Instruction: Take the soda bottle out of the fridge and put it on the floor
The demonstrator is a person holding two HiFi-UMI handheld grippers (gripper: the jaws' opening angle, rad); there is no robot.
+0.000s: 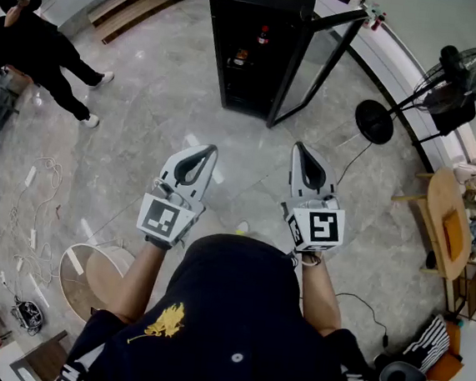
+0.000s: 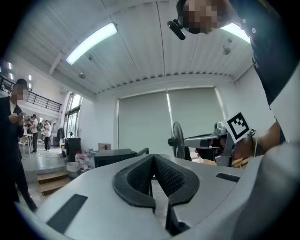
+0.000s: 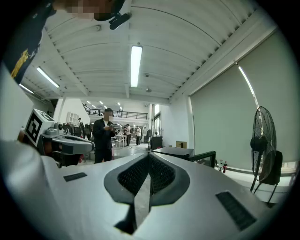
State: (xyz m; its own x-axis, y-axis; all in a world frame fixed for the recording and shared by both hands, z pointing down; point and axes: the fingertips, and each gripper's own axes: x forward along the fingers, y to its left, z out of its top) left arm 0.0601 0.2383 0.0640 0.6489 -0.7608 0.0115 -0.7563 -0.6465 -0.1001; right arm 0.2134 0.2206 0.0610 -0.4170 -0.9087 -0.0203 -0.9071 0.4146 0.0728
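Note:
A black fridge (image 1: 256,41) stands on the floor ahead, its glass door (image 1: 313,63) swung open to the right. Inside I see two bottles, one with a red cap on an upper shelf (image 1: 263,35) and one lower down (image 1: 240,57); which is the soda bottle I cannot tell. Both grippers are held in front of my body, well short of the fridge. My left gripper (image 1: 211,152) is shut and empty, its pads meeting at the tip (image 2: 153,157). My right gripper (image 1: 300,149) is also shut with nothing in it (image 3: 148,155).
A standing fan (image 1: 458,81) with a round base (image 1: 373,121) is right of the fridge. A wooden chair (image 1: 444,222) sits at the right. A person in black (image 1: 34,49) stands at the far left. Cables (image 1: 38,183) and a round stool (image 1: 96,272) lie on my left.

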